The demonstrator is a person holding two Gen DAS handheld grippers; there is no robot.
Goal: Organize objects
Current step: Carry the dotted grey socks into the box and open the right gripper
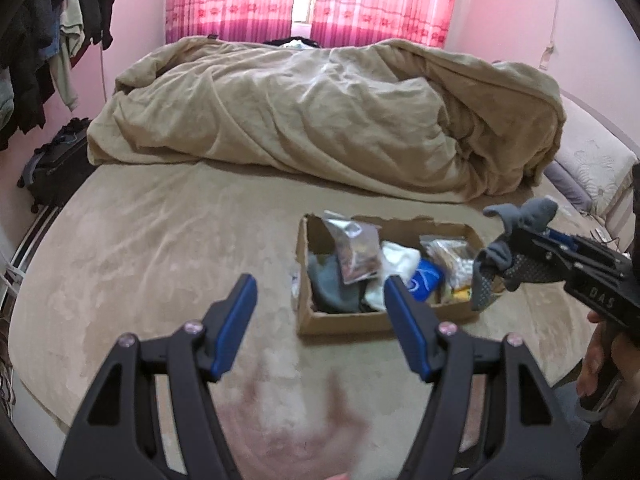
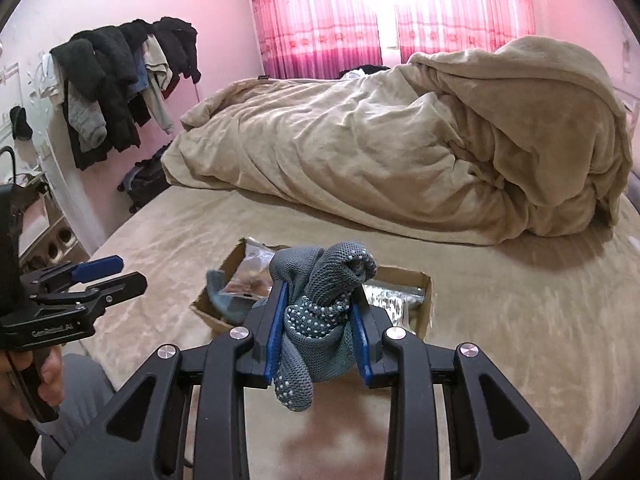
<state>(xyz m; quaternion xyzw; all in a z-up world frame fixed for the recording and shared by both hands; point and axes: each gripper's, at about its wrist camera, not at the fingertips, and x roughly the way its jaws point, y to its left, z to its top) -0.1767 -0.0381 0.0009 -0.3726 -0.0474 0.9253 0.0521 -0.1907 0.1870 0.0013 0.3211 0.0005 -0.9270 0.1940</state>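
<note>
A cardboard box (image 1: 340,320) sits on the bed, holding a silver foil pouch (image 1: 356,252), grey and white cloth, a blue packet and clear snack bags. My left gripper (image 1: 320,304) is open and empty, just short of the box's near left side. My right gripper (image 2: 318,300) is shut on a grey sock with white dots (image 2: 320,304), bunched between the blue pads and held above the box (image 2: 424,304). In the left wrist view the sock (image 1: 508,256) hangs over the box's right end.
A crumpled beige duvet (image 1: 320,120) covers the far half of the bed. A rack of dark clothes (image 2: 120,80) and a black suitcase (image 1: 56,168) stand at the left wall. Pink curtains (image 1: 312,0) hang behind. A pillow (image 1: 592,168) lies at right.
</note>
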